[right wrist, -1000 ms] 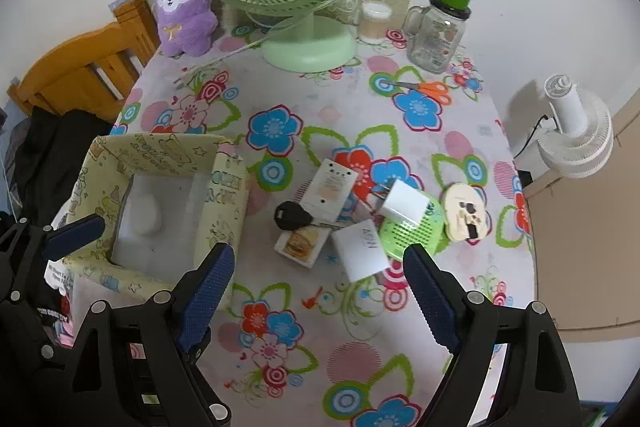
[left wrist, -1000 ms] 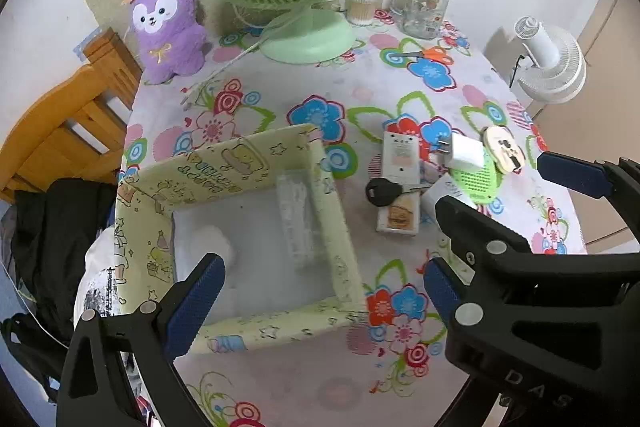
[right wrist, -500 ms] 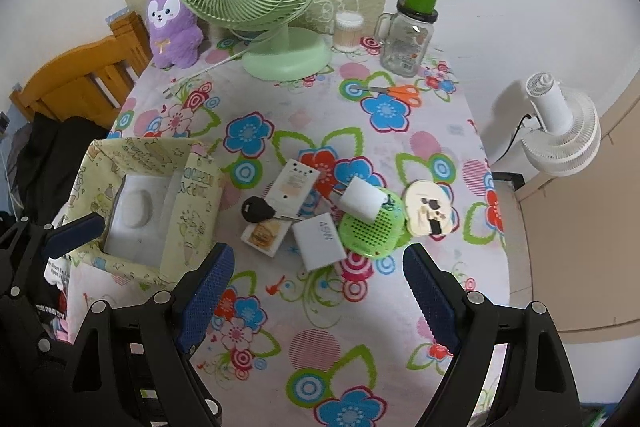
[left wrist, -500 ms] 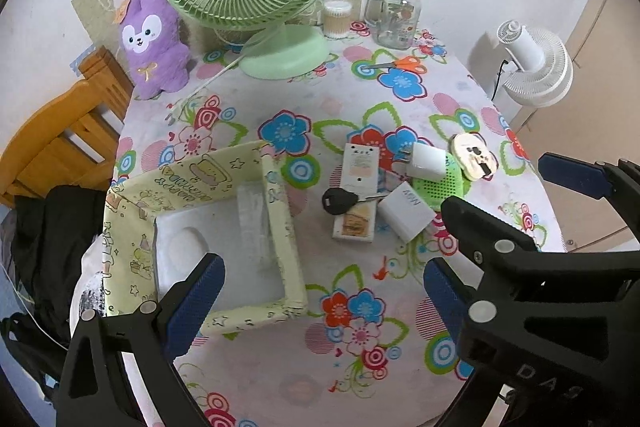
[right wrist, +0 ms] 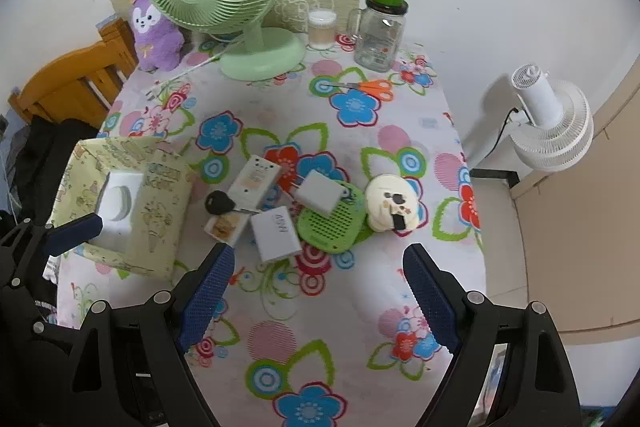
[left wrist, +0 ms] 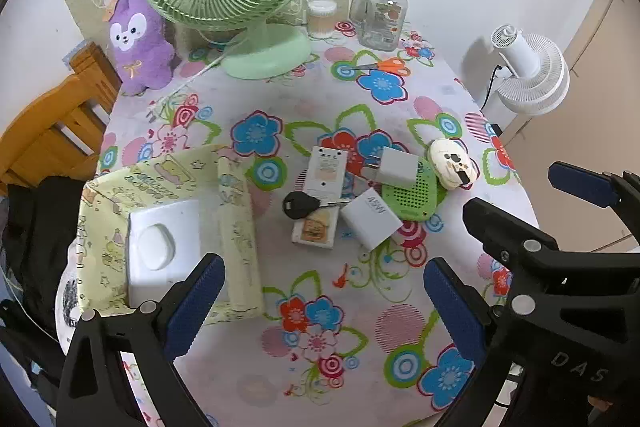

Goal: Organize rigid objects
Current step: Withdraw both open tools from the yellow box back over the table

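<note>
Judging by the layout, barely started — only a white case (left wrist: 162,247) sat inside the yellow box (left wrist: 120,187); car key (left wrist: 301,205), two chargers (right wrist: 277,234), green speaker (right wrist: 334,223) and the rest lay outside on the table (right wrist: 320,327). Left gripper (left wrist: 324,301) and right gripper (right wrist: 318,293) hovered spread, grasping nothing

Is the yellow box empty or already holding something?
Holding something: a white block sits inside the yellow box; the other items lie outside on the table.
</note>
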Demonstrator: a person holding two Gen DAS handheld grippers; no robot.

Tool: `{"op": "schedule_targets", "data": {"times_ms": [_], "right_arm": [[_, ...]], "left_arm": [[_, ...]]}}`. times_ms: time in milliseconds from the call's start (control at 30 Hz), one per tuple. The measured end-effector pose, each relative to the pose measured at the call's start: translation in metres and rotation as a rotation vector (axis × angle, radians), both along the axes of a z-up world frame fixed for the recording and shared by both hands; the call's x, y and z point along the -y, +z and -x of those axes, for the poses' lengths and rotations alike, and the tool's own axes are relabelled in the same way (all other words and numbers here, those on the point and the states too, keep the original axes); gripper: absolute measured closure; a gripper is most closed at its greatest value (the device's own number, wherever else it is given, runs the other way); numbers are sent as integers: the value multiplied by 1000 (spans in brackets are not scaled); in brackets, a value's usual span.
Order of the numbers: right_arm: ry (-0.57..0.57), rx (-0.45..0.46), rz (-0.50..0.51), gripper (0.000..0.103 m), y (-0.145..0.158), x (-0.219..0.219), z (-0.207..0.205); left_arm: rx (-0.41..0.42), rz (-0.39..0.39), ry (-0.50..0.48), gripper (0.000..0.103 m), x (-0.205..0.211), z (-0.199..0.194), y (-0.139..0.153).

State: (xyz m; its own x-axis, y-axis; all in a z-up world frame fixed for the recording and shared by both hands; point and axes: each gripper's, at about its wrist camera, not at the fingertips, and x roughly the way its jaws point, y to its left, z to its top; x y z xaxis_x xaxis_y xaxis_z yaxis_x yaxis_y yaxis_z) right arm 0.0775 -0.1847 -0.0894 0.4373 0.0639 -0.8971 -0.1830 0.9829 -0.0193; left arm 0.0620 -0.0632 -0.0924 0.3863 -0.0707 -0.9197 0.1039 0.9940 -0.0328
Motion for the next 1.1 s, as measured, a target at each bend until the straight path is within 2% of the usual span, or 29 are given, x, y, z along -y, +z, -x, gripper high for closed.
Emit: {"op": "schedule_targets", "data": {"times_ms": [500,1100], "right_arm": [[-3,-51,-5,15,-30,47,-13],[34,-99,3,15,-78,66,-34]], "left_arm": [[-59,4,37,2,29,-11,-31],[-135,7,109,2,46,-27,-82]]}}
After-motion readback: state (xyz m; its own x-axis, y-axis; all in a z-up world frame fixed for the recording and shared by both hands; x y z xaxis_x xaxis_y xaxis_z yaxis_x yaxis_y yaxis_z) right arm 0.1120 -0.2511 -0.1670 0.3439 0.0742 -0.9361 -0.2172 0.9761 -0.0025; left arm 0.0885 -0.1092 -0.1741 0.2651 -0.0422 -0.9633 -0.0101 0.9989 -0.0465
